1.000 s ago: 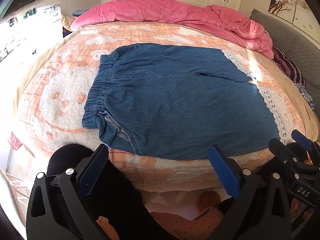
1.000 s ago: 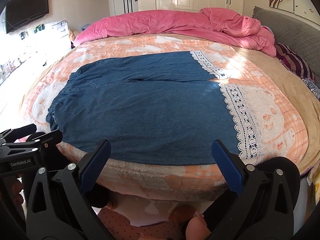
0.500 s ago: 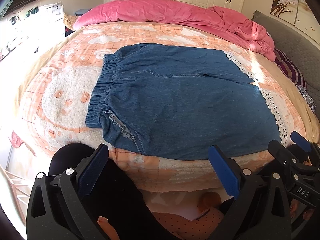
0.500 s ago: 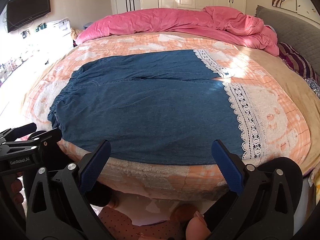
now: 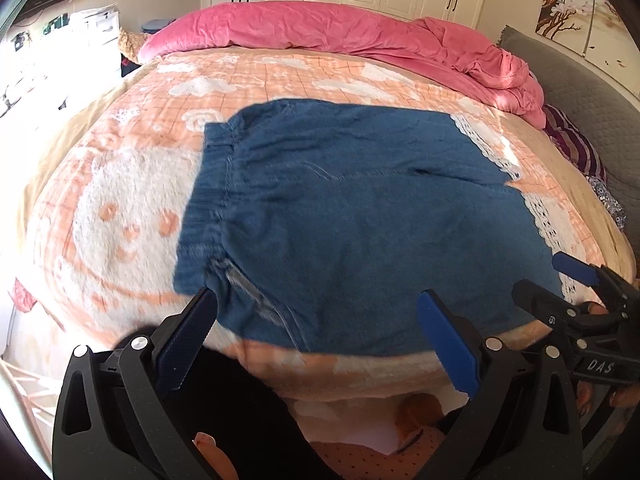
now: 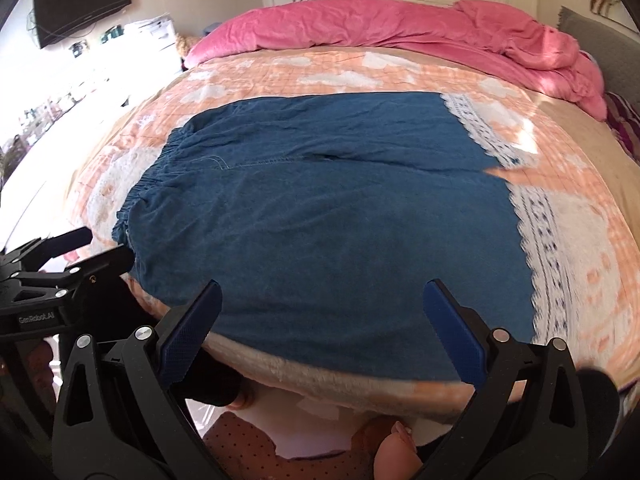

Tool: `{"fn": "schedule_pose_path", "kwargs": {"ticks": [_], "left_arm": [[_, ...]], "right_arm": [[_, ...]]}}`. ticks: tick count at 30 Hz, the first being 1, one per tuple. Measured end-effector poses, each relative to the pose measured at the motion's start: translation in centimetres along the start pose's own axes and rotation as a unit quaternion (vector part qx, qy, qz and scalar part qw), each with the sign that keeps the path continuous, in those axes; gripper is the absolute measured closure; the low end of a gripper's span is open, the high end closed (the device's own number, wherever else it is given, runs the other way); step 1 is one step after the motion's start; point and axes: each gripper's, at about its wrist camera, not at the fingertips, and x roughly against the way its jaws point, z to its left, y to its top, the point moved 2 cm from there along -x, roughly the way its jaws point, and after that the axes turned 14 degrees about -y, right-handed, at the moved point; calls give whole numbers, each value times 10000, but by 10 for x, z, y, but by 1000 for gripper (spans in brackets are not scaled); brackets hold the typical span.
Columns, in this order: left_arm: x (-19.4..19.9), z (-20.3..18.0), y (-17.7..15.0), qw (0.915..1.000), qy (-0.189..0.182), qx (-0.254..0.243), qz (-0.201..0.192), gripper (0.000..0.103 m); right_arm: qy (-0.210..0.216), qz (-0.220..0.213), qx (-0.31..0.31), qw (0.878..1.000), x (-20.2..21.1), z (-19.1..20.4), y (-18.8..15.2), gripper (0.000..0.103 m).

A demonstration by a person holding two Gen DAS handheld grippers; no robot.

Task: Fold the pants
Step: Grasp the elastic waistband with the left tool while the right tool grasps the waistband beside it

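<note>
Left gripper (image 5: 316,328): jaws spread wide, holding nothing, positioned over the near edge of the bed (image 5: 120,216) in front of the waistband end of the pants (image 5: 360,232). Its left blue pad sits just beside the near waistband corner; contact cannot be confirmed.

Right gripper (image 6: 320,320): jaws also spread wide and empty, positioned at the near edge of the bed over the near leg of the pants (image 6: 320,220) — the lower hem edge lies between its two blue pads.

Each gripper shows at the margin of the other's view: the right gripper (image 5: 576,300) at the right side of the left wrist view, the left gripper (image 6: 80,252) at the left side of the right wrist view, near the waistband.

The pants are blue denim, laid flat across the orange-and-white blanket — elastic waistband to the left, leg openings with white lace trim (image 6: 540,232) to the right. The two legs lie side by side, one nearer, one farther.

A pink duvet (image 6: 400,24) is bunched along the far side of the bed.
</note>
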Motion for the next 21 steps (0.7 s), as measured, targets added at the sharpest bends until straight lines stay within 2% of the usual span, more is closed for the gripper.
{"fn": "schedule_pose_path", "kwargs": {"ticks": [2,8,14,17,21], "left_arm": [[-5,16,16,10000,53,4,-20,4],[-28,74,69,9994,305,131,-107,4],[-72,117,125,9987,509,38,54,4],[-94,131,146,9988,427,-111,207,4],[-121,144,162,9990,318,-67,297,4]], "right_arm": [[73,-4,201,9998,-6,3,17,8],[751,150,763,9941,-42,20,81,8],[609,10,1813,9815,-96,44,136,8],[679,94,2082,9757,-126,52,161,8],[641,88,2502,9660,-157,67,188,8]]}}
